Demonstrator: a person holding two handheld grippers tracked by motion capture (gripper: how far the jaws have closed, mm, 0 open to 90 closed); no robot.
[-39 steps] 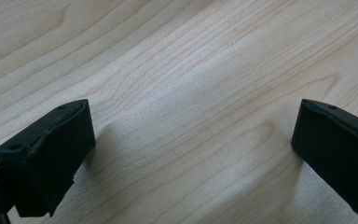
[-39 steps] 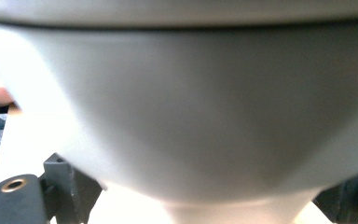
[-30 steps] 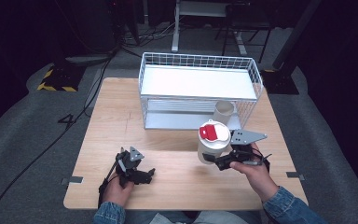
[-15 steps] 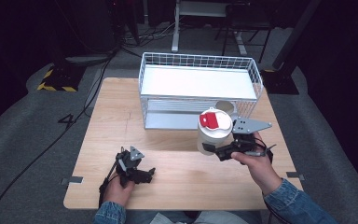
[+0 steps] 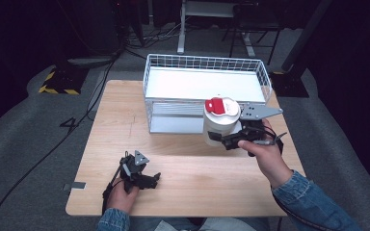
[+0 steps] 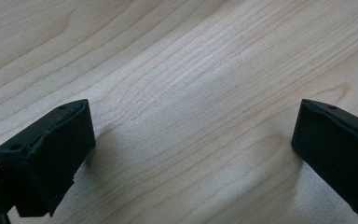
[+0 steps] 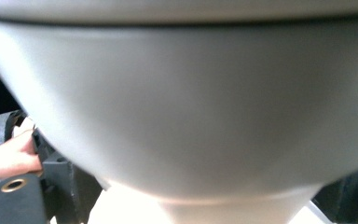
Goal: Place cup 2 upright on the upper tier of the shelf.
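A white round container (image 5: 218,126) with a red flip cap (image 5: 216,105) hangs above the table in front of the wire basket (image 5: 207,91), tilted a little. My right gripper (image 5: 229,140) is shut on its lower side from the right. Up close in the right gripper view the container's pale wall (image 7: 182,107) is blurred. My left gripper (image 5: 150,180) rests on the wooden table (image 5: 125,120) near the front left. Its jaws stand wide open with bare wood between the fingers (image 6: 46,158).
The white wire basket has a white floor and stands at the back middle of the table. Bare wood lies between the two hands and along the left side. The table's front edge is close to both forearms.
My right gripper has lifted the white container up and toward the basket, roughly to its front rim. The left gripper has stayed put.
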